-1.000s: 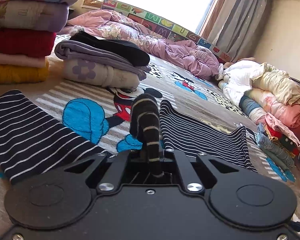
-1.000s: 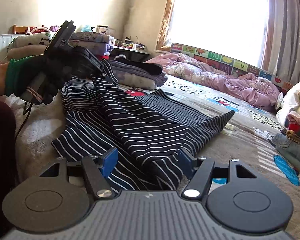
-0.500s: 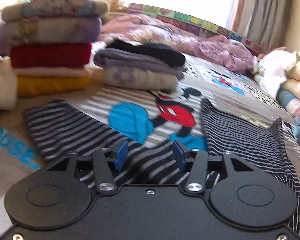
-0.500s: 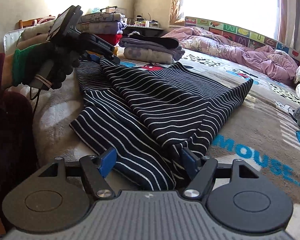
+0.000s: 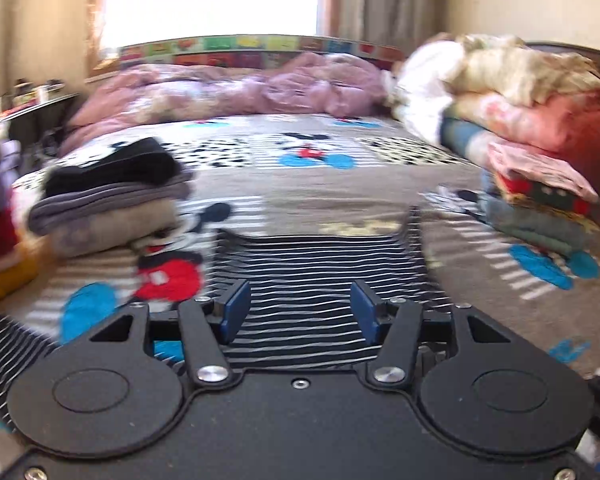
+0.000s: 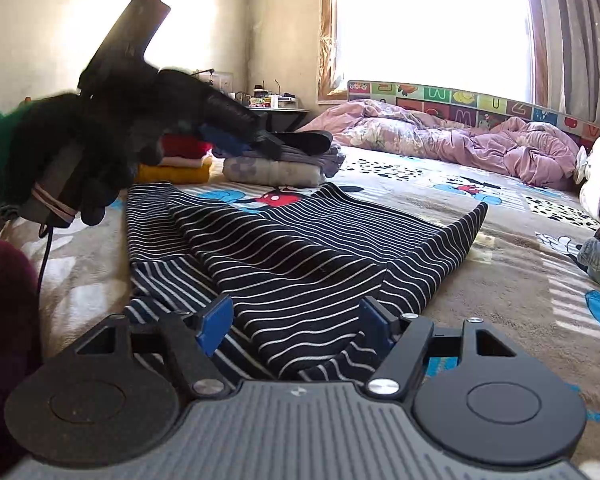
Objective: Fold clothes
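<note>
A dark navy garment with thin white stripes [image 6: 300,264] lies on the bed, one side folded over the middle. It also shows in the left wrist view [image 5: 320,276], blurred. My left gripper [image 5: 300,312] is open and empty, above the garment. In the right wrist view the left gripper [image 6: 236,136] is held up at the left by a gloved hand, above the garment's far end. My right gripper [image 6: 296,324] is open, low over the garment's near edge, holding nothing.
A folded stack of black, grey and floral clothes [image 6: 280,160] and a taller red and yellow stack [image 6: 180,160] sit at the left. A pink duvet [image 6: 440,136] lies at the bed's far end. A heap of unfolded clothes [image 5: 532,152] is at the right.
My left gripper let go of the striped fabric, opened, rose and swung right. My right gripper stayed open near the garment's near edge.
</note>
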`<state>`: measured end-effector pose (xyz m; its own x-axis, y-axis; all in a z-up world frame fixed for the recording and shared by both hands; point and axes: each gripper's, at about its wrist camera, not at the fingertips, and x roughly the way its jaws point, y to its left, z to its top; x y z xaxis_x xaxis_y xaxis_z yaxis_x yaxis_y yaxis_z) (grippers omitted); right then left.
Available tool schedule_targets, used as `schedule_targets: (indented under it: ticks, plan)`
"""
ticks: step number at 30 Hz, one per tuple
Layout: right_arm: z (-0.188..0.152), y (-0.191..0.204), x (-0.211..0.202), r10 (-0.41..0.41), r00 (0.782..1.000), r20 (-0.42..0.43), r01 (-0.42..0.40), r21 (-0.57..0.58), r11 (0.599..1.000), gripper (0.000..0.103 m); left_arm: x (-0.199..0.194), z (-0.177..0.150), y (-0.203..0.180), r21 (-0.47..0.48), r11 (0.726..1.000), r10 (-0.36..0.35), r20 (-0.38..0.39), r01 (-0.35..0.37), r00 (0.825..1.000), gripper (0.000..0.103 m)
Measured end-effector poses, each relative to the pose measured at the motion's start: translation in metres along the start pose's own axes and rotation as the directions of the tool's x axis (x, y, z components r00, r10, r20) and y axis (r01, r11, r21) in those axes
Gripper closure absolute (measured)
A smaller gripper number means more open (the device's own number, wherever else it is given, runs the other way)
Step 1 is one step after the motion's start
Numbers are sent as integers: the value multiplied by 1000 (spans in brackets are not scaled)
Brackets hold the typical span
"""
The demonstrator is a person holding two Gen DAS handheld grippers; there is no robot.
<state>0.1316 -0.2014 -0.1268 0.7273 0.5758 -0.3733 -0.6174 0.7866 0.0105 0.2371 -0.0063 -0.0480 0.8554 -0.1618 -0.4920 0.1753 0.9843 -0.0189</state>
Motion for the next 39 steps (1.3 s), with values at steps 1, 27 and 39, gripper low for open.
schedule_targets:
  ticks: [1,27,39]
  plan:
    - [1,-3,4,-3,1000,-2,3,7,1000,34,7,6,-10,16,1000,-27,-7,27,1000,48]
    - [0,-16,26,103,993,-55,-97,108,989,33,205,72,-100,105,986,-95,-278,128,956,57]
    - [-3,-15,31,150,986,-78,-140,120,983,33,207,67,-44,-132,981,-166,-179,143,970,97]
